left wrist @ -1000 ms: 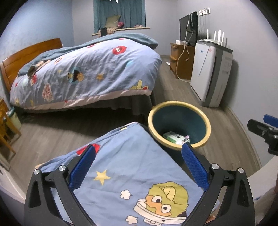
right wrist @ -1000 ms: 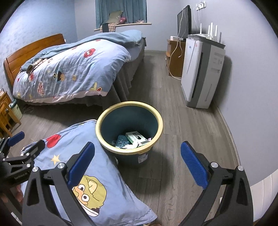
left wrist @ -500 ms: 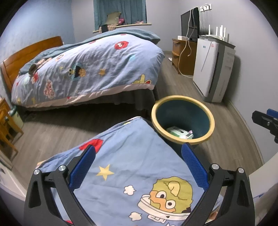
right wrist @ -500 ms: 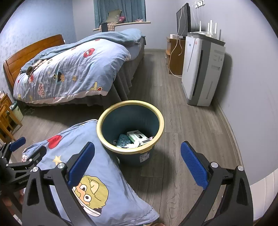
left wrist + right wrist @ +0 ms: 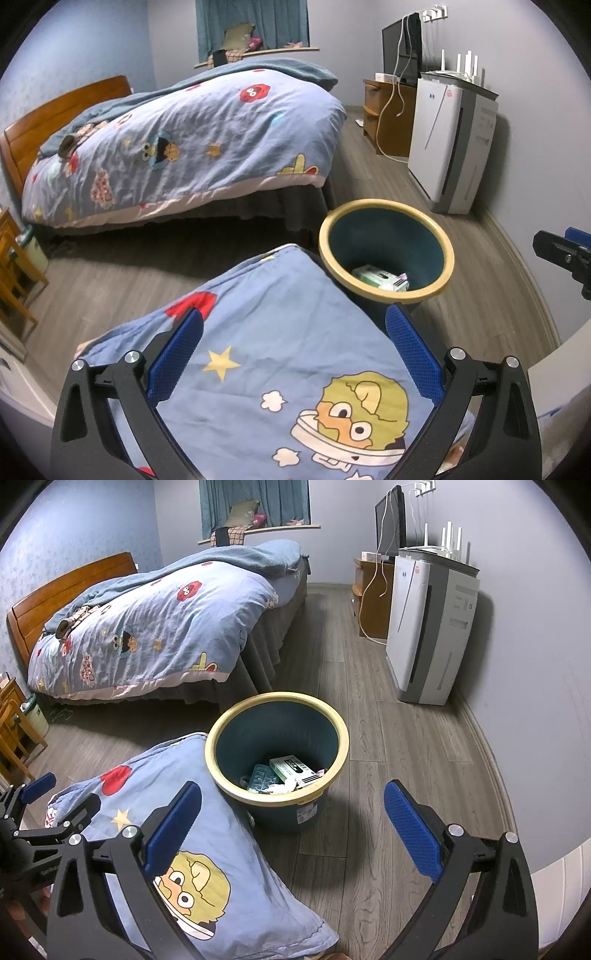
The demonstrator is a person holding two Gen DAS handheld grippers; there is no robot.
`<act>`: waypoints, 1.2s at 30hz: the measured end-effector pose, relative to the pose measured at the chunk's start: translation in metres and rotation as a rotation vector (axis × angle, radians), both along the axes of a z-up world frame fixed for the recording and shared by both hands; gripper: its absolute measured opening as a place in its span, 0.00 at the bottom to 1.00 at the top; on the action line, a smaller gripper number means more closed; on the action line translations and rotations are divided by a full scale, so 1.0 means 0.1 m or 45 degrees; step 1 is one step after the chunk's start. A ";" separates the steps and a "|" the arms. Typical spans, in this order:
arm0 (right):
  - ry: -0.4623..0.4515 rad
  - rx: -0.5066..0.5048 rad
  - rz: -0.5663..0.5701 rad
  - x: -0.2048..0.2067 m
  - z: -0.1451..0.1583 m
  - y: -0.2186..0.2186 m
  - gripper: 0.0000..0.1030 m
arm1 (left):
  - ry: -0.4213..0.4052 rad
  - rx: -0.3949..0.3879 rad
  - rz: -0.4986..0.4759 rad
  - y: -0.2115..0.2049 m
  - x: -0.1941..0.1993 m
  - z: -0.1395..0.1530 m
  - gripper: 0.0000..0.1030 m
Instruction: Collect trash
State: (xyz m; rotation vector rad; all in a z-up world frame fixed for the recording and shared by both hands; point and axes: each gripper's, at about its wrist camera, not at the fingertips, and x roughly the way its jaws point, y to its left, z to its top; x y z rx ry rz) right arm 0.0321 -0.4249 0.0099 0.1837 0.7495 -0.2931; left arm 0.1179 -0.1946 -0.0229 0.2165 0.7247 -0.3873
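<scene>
Comparing with a second ago, both grippers are seen drawn back and up from the bin (image 5: pixel 277 753); left gripper (image 5: pixel 293 354) and right gripper (image 5: pixel 291 823) gape empty. Trash (image 5: pixel 286 773) lies inside the bin, suggesting collection is largely done.

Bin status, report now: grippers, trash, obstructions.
Left gripper open, empty; right gripper open, empty. Bin upright on floor, box and wrappers inside. Pillow against bin's near-left side.
</scene>
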 end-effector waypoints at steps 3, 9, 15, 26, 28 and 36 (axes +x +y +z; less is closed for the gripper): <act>0.000 0.000 0.001 0.00 0.00 -0.01 0.95 | -0.001 -0.002 -0.001 0.00 0.00 0.00 0.95; 0.003 0.001 0.000 -0.01 0.01 0.00 0.95 | 0.000 -0.002 0.001 -0.01 0.00 0.00 0.95; 0.003 0.004 -0.003 -0.01 0.00 0.00 0.95 | 0.002 -0.002 0.001 -0.01 0.00 0.00 0.95; 0.004 0.006 -0.003 0.00 0.00 -0.01 0.95 | -0.001 -0.008 -0.004 -0.03 -0.01 -0.01 0.95; 0.004 0.005 -0.003 0.00 0.00 -0.01 0.95 | -0.001 -0.011 -0.006 -0.03 -0.01 -0.01 0.95; 0.016 0.018 -0.019 -0.04 -0.04 -0.01 0.95 | -0.005 -0.026 -0.030 -0.07 -0.02 0.02 0.95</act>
